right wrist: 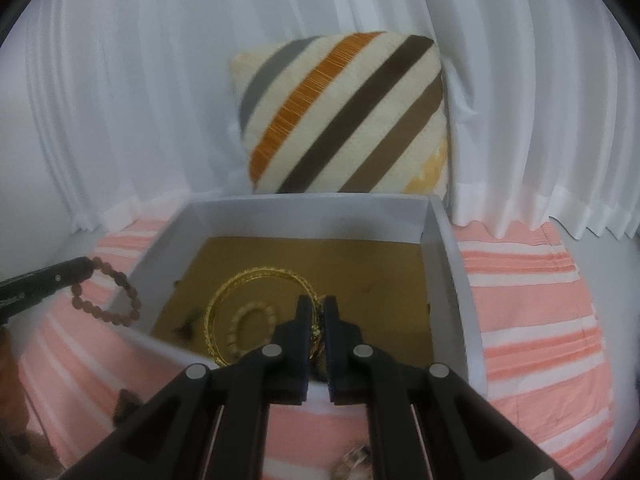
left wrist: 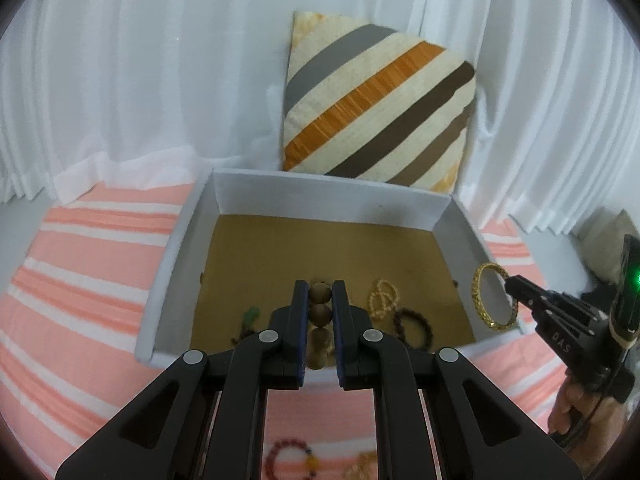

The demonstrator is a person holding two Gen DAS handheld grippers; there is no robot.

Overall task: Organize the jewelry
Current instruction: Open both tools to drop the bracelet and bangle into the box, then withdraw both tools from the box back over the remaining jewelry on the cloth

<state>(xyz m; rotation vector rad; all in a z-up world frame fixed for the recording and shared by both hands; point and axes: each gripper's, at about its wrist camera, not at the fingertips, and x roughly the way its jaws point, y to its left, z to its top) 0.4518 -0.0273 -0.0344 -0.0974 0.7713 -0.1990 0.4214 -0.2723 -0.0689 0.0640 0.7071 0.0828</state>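
Left gripper (left wrist: 320,300) clamped on brown bead bracelet (left wrist: 321,313), right gripper (right wrist: 313,312) pinching gold bangle (right wrist: 256,312), seemingly over box (right wrist: 452,256).

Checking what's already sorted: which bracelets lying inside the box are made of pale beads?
Only the cream beaded bracelet on the brown floor of the white box. The dark brown beaded bracelet lies beside it, nearer the camera, its beads almost black.
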